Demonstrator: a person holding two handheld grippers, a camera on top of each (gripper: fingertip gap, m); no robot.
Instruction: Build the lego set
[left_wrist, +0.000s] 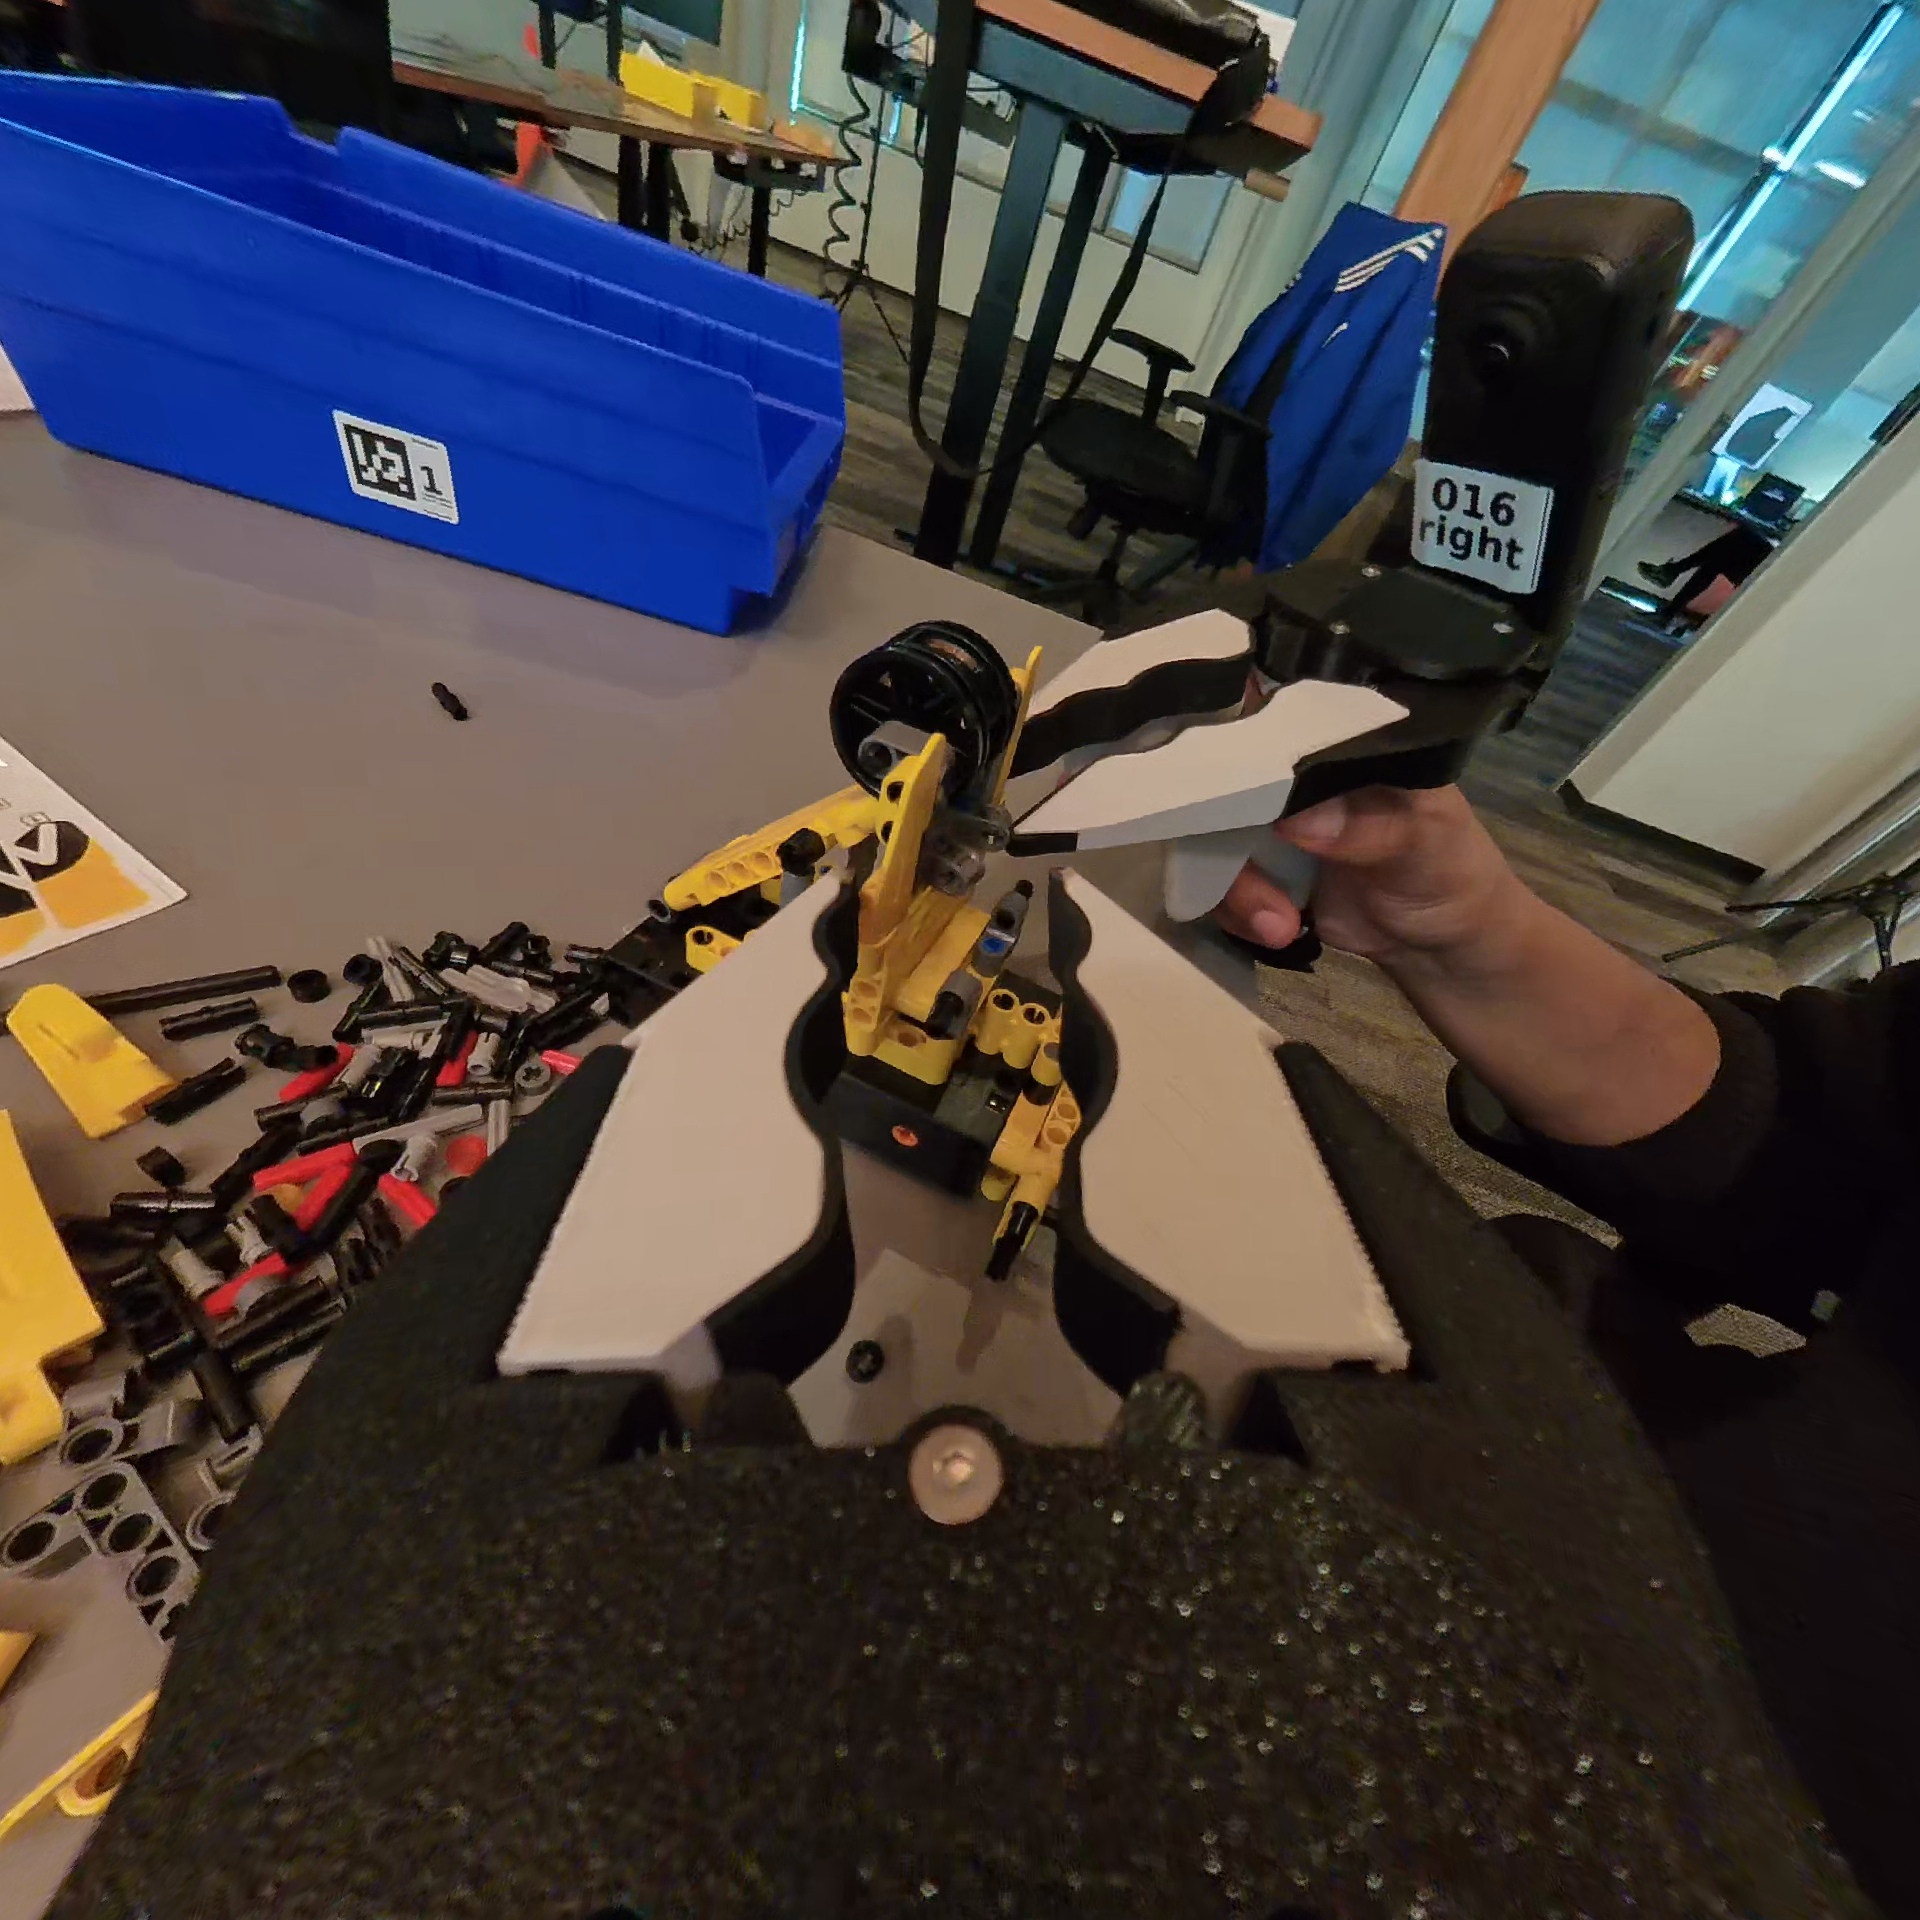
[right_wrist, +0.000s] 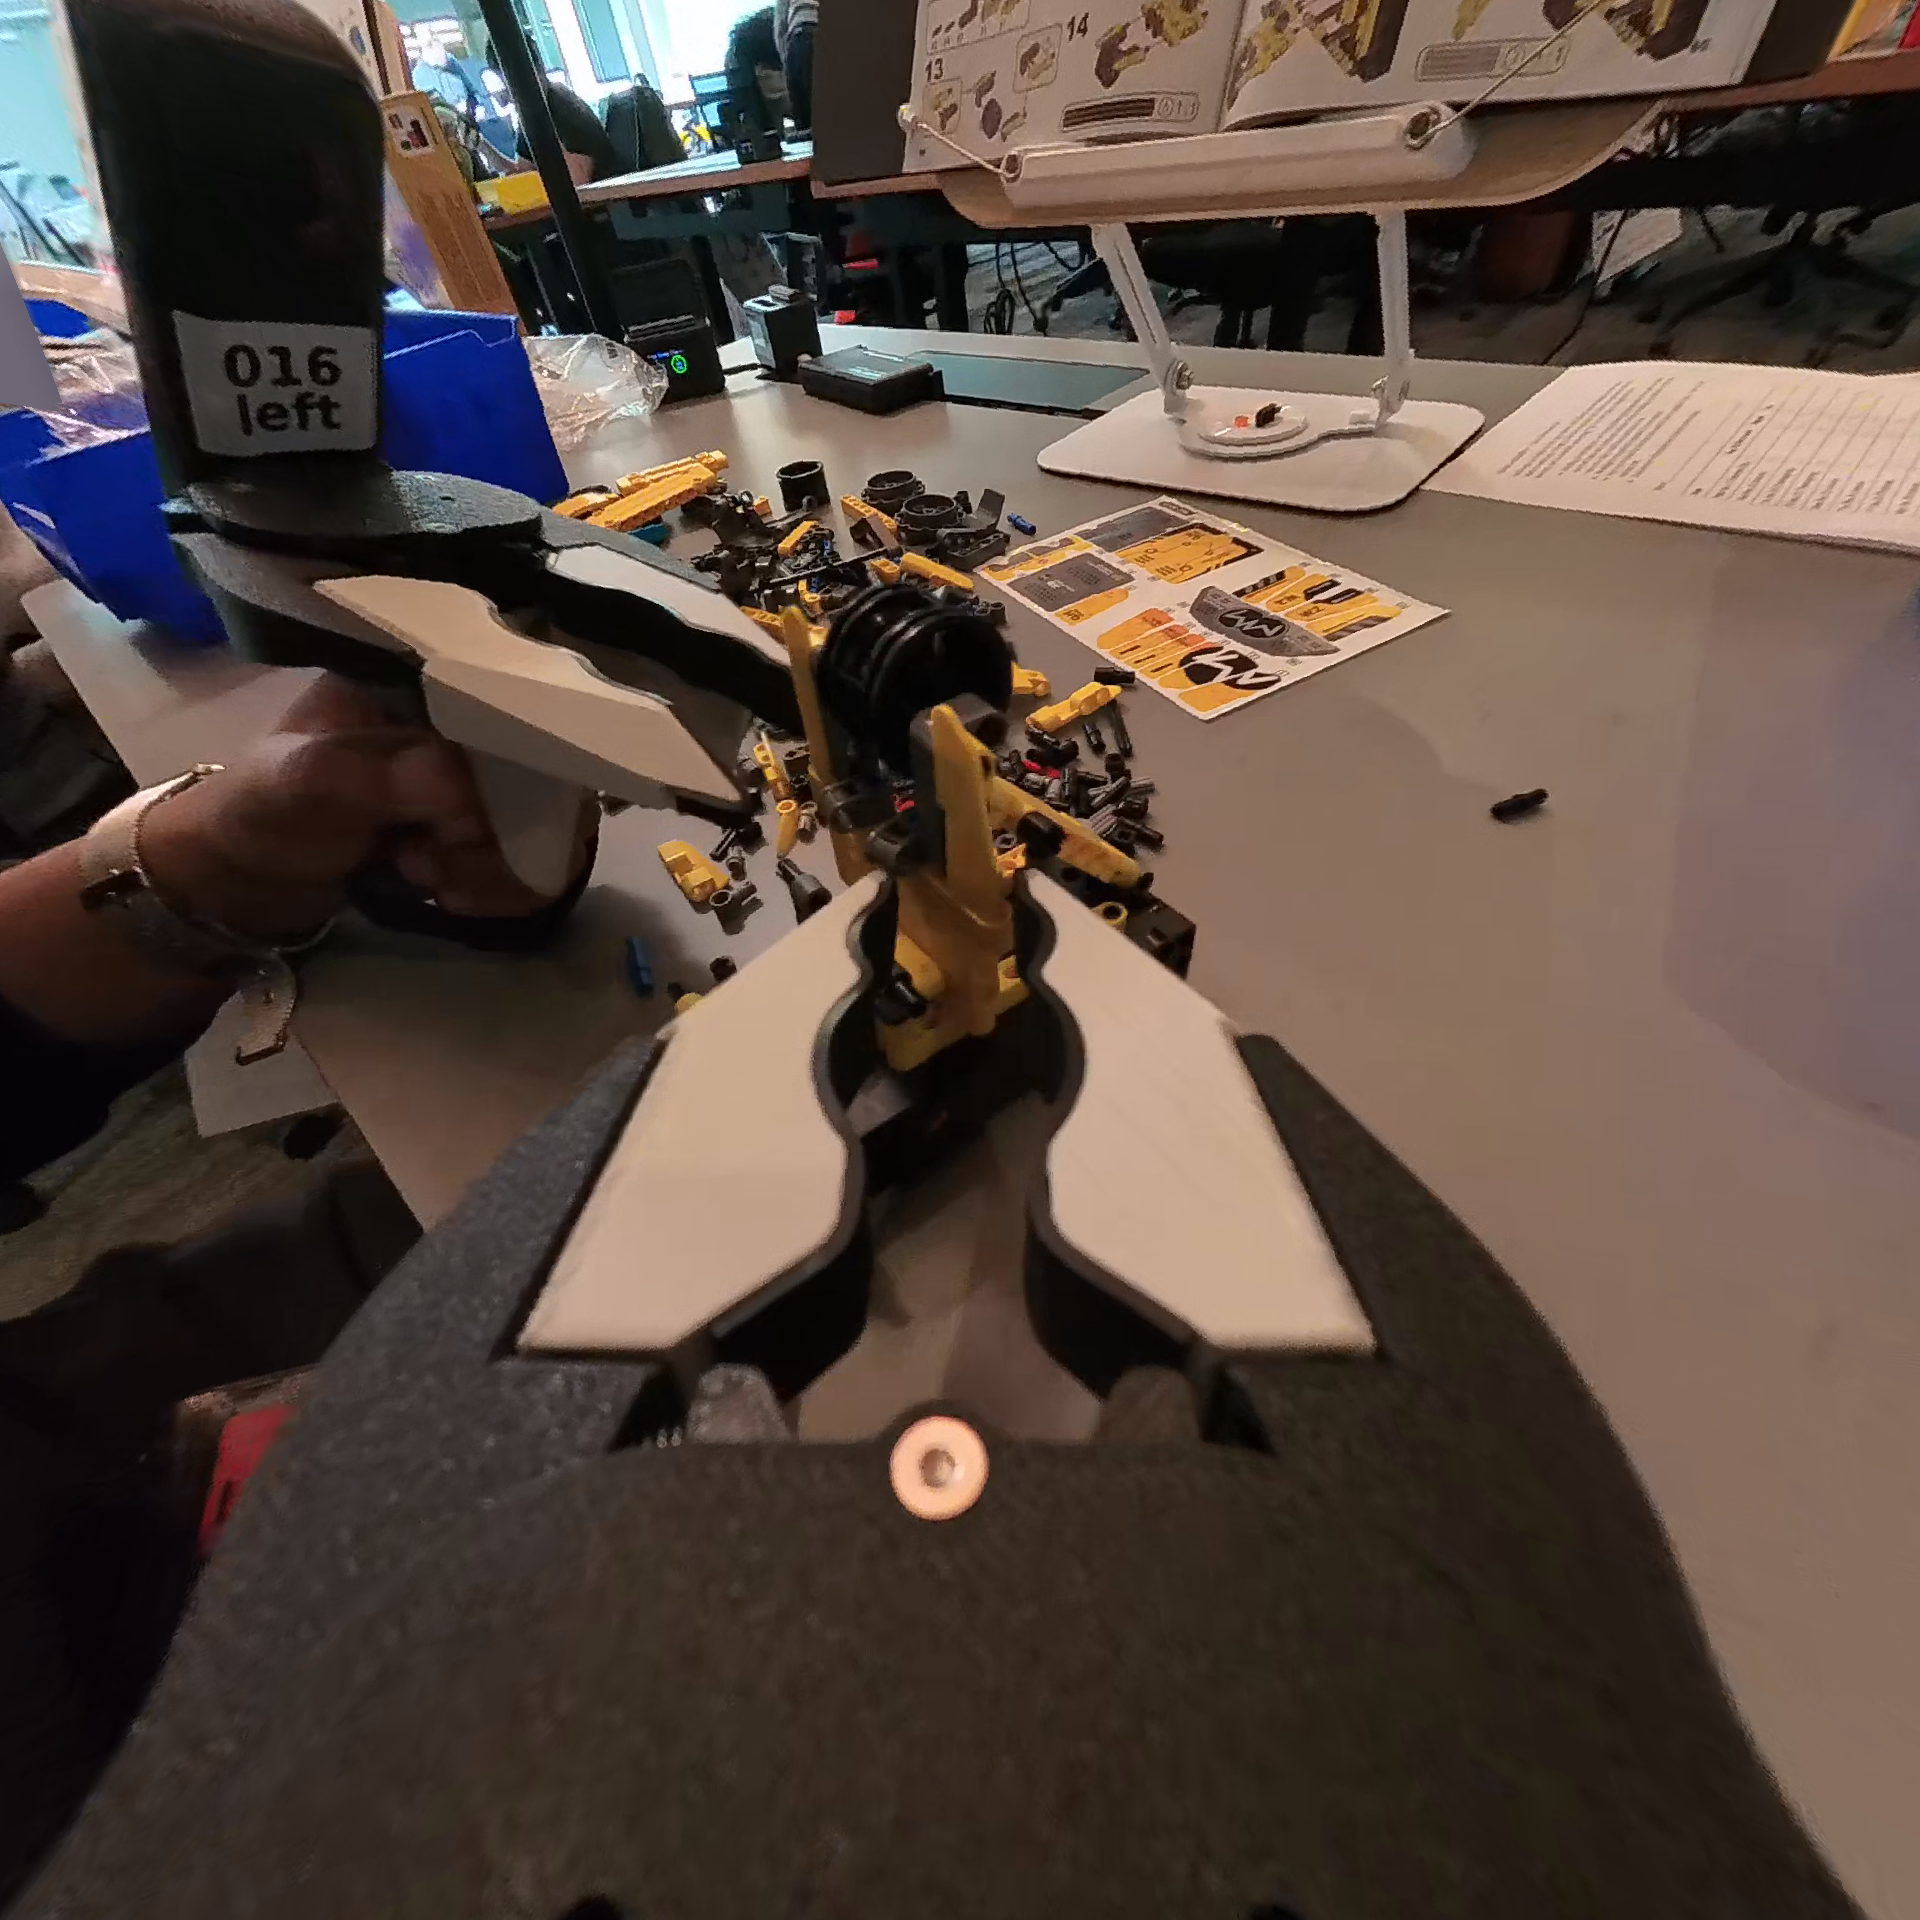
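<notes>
Both tools grip one yellow model (left_wrist: 914, 977) above the table (left_wrist: 312, 748) — the left tool (left_wrist: 945, 894) is closed around its body. The right tool (right_wrist: 954, 883) is pinched shut just below the black wheel (left_wrist: 925, 696).

The model (left_wrist: 940, 997) stands near the table's (right_wrist: 1455, 935) front edge, between the left gripper's (left_wrist: 951, 894) fingers, with the right gripper (left_wrist: 1023, 821) meeting it from the right. Loose parts (left_wrist: 343, 1091) lie just left of it. The bin (left_wrist: 416, 343) sits behind, toward the far left corner. The sticker sheet (right_wrist: 1210, 608) lies beyond the parts, before the stand (right_wrist: 1257, 436).
</notes>
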